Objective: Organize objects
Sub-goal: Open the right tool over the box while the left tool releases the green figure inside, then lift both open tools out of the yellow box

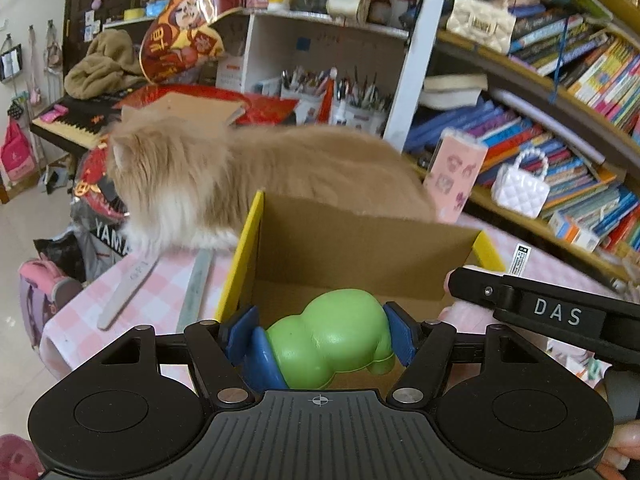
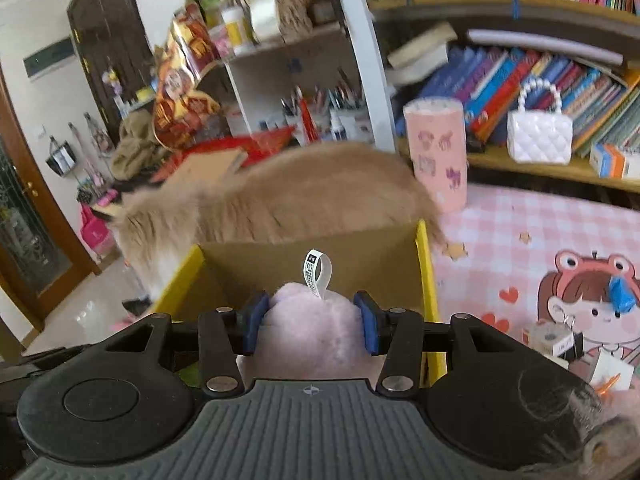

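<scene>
An open cardboard box (image 1: 360, 252) with yellow flaps stands on the pink checked tablecloth. My left gripper (image 1: 320, 332) is shut on a green lumpy plastic toy (image 1: 332, 336) with a blue base, which hangs over the box's near part. In the right wrist view, the same box (image 2: 360, 256) lies just ahead. My right gripper (image 2: 312, 318) is shut on a pale pink plush toy (image 2: 312, 332), and a white label loop (image 2: 318, 274) sticks up from it. The blue pads press into the plush on both sides.
A fluffy tan cat (image 1: 240, 176) stands right behind the box, facing left. A pink canister (image 2: 438, 152) sits at the box's far right corner. Two flat sticks (image 1: 124, 292) lie left of the box. Small boxes and clips (image 2: 552, 340) lie at right, with bookshelves (image 1: 560, 120) behind.
</scene>
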`<state>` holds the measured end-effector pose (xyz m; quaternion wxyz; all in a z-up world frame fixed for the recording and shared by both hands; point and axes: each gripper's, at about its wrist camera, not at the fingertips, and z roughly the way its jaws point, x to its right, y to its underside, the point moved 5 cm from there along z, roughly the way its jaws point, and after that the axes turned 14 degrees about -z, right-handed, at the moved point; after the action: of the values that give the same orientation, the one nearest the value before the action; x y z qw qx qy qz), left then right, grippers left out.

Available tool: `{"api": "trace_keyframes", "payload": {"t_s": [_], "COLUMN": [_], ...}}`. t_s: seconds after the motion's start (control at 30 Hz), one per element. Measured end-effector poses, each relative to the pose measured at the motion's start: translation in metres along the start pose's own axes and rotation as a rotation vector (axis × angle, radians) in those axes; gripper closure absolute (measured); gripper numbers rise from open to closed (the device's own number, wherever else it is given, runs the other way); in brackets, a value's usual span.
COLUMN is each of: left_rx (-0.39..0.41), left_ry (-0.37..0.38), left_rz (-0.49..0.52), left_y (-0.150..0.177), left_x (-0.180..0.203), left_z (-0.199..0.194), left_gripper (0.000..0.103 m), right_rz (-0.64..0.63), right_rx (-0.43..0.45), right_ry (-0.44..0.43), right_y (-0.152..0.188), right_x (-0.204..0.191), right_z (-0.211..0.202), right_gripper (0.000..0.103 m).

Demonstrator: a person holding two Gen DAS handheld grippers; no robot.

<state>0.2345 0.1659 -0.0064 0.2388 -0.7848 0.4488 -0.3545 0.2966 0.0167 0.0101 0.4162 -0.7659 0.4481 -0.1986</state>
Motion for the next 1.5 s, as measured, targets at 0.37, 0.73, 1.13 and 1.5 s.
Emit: {"api": "trace_keyframes", "payload": {"t_s": [0.37, 0.73, 1.13, 1.5], "left_rx": [-0.041, -0.012, 0.11, 0.107], "left_ry": [-0.046, -0.033, -0.028, -0.02], "left_rz": [0.065, 0.105, 0.125, 0.106], "left_y": [0.013, 0.011, 0.003, 0.024], "left_x": [0.003, 0.009, 0.004, -0.023], "left_z": [0.017, 0.01, -0.037, -0.071], "left_gripper": [0.033, 0.028, 0.019, 0.015], "right_rz": [-0.045, -0.047, -0.053, -0.086], "right_rx": [-0.081, -0.054, 0.032, 0.062], "right_ry": [0.003, 0.003, 0.082, 0.177], "right_y": [0.018, 0.01, 0.005, 0.029], "right_x": [0.006, 0.003, -0.012, -0.036], "right_z": [0.028, 0.023, -0.026, -0.071], "right_gripper": [0.062, 0.059, 0.047, 0.036]}}
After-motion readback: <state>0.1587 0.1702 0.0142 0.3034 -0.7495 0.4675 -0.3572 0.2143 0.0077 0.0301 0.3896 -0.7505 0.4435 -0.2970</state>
